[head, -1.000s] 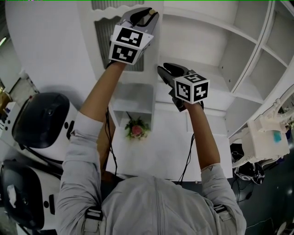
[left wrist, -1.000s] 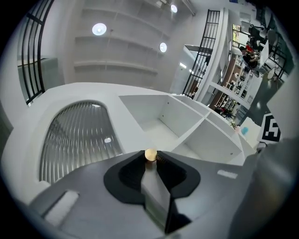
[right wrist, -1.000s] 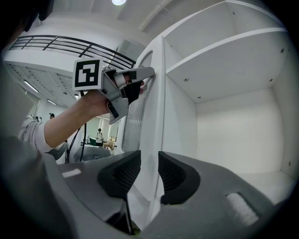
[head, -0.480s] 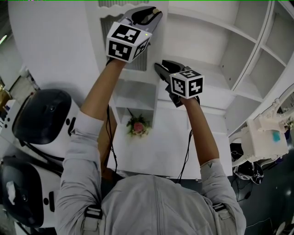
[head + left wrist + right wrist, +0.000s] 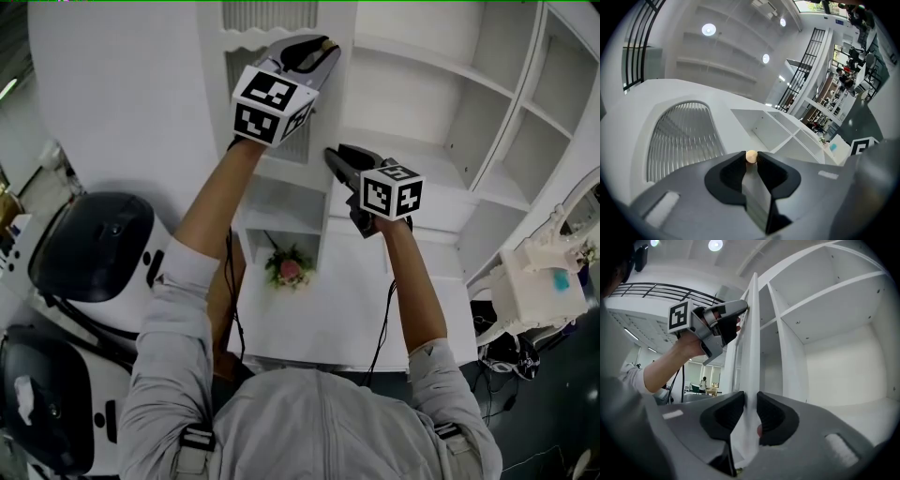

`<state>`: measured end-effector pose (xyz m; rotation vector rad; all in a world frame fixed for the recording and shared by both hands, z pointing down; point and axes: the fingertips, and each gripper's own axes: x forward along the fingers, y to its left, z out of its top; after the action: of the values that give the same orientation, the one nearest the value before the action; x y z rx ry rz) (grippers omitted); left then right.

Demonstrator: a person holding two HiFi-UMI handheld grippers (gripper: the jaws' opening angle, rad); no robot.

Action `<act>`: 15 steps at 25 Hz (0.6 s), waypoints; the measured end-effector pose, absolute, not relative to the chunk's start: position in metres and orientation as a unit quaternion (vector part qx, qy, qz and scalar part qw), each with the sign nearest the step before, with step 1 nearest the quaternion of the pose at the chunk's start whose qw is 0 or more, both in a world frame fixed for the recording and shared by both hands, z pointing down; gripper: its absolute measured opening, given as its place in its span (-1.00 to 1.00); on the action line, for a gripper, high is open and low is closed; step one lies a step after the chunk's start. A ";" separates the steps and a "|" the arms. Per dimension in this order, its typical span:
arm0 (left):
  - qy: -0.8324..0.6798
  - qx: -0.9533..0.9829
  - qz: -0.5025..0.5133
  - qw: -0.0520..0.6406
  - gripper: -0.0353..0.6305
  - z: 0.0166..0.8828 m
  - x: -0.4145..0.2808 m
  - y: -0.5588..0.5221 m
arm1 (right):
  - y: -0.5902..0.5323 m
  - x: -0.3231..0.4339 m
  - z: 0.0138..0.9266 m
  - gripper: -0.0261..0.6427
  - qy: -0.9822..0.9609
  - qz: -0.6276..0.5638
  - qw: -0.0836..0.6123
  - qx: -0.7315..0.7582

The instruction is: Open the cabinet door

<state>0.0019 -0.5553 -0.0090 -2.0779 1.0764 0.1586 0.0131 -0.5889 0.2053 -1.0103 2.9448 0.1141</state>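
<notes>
The white cabinet door (image 5: 267,14) with a slatted panel (image 5: 679,140) stands partly swung out from the cabinet. My left gripper (image 5: 319,45) is up high, shut on the door's small round wooden knob (image 5: 751,156), which sits between the fingertips. Lower down, my right gripper (image 5: 330,155) straddles the door's free edge (image 5: 752,333). Its jaws have just been closing, and both pads now lie against the panel. The right gripper view shows the left gripper (image 5: 743,310) at the knob above.
Open white shelves (image 5: 487,112) fill the cabinet to the right of the door. A flower bunch (image 5: 288,269) sits in a low compartment above a white tabletop (image 5: 319,319). Black-and-white machines (image 5: 89,244) stand at the left and white equipment (image 5: 544,281) at the right.
Both grippers and the door's edge have shifted slightly right in the head view. The right gripper's jaws have narrowed onto the door edge.
</notes>
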 end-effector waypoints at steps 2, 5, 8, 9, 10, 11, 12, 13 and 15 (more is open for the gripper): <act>0.420 -0.819 0.068 0.384 -0.63 -0.009 -0.001 -0.547 | -0.579 0.012 0.206 -0.67 0.943 0.044 0.016 -0.328; 0.417 -0.822 0.074 0.382 -0.63 -0.008 -0.007 -0.533 | -0.564 0.008 0.207 -0.69 0.942 0.046 0.021 -0.332; 0.411 -0.826 0.081 0.377 -0.64 -0.007 -0.012 -0.519 | -0.548 0.004 0.207 -0.72 0.942 0.043 0.026 -0.332; 0.410 -0.827 0.084 0.375 -0.64 -0.007 -0.015 -0.515 | -0.543 0.002 0.207 -0.72 0.942 0.043 0.027 -0.333; 0.408 -0.829 0.088 0.372 -0.64 -0.007 -0.017 -0.511 | -0.538 0.000 0.207 -0.72 0.941 0.043 0.027 -0.335; 0.408 -0.830 0.094 0.368 -0.64 -0.008 -0.020 -0.507 | -0.534 -0.002 0.207 -0.72 0.939 0.044 0.027 -0.339; 0.407 -0.832 0.100 0.364 -0.64 -0.008 -0.022 -0.504 | -0.530 -0.003 0.207 -0.72 0.937 0.044 0.027 -0.345; 0.406 -0.834 0.106 0.360 -0.66 -0.008 -0.024 -0.500 | -0.526 -0.005 0.207 -0.72 0.936 0.044 0.028 -0.349; 0.400 -0.837 0.114 0.355 -0.66 -0.007 -0.028 -0.492 | -0.517 -0.010 0.207 -0.73 0.934 0.044 0.029 -0.354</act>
<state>-0.0283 -0.4920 -0.0074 -2.1634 1.0329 0.2945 -0.0096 -0.5165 0.2075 -1.0907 2.8799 0.1370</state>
